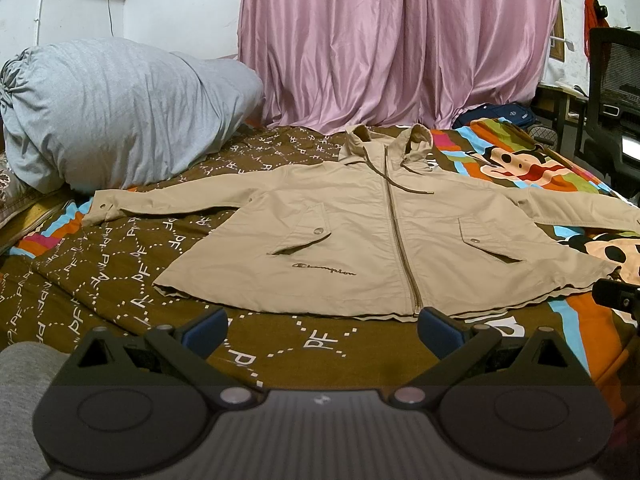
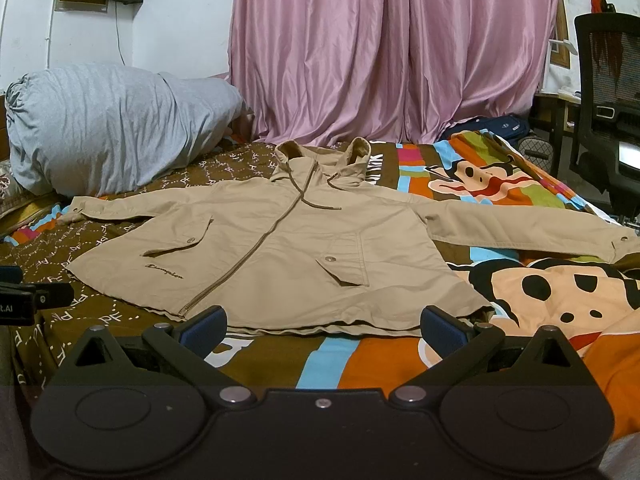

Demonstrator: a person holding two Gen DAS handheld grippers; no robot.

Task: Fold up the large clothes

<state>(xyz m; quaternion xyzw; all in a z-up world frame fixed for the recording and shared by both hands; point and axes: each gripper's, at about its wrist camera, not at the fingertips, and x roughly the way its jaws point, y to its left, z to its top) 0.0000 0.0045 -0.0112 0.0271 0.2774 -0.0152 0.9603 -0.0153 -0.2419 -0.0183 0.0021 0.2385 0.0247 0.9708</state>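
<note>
A beige zip-up hooded jacket (image 1: 360,232) lies flat and front up on the bed, sleeves spread to both sides, hood toward the curtain. It also shows in the right wrist view (image 2: 288,248). My left gripper (image 1: 322,332) is open and empty, just short of the jacket's hem near the zip end. My right gripper (image 2: 322,330) is open and empty, just short of the hem on the jacket's right half. The right gripper's edge (image 1: 616,296) shows at the right of the left wrist view; the left gripper's edge (image 2: 28,296) shows at the left of the right wrist view.
The bed has a brown and bright cartoon-print sheet (image 1: 100,280). A big grey bundle of bedding (image 1: 112,112) sits at the back left. A pink curtain (image 1: 400,40) hangs behind. A black office chair (image 2: 608,100) and a desk stand at the right.
</note>
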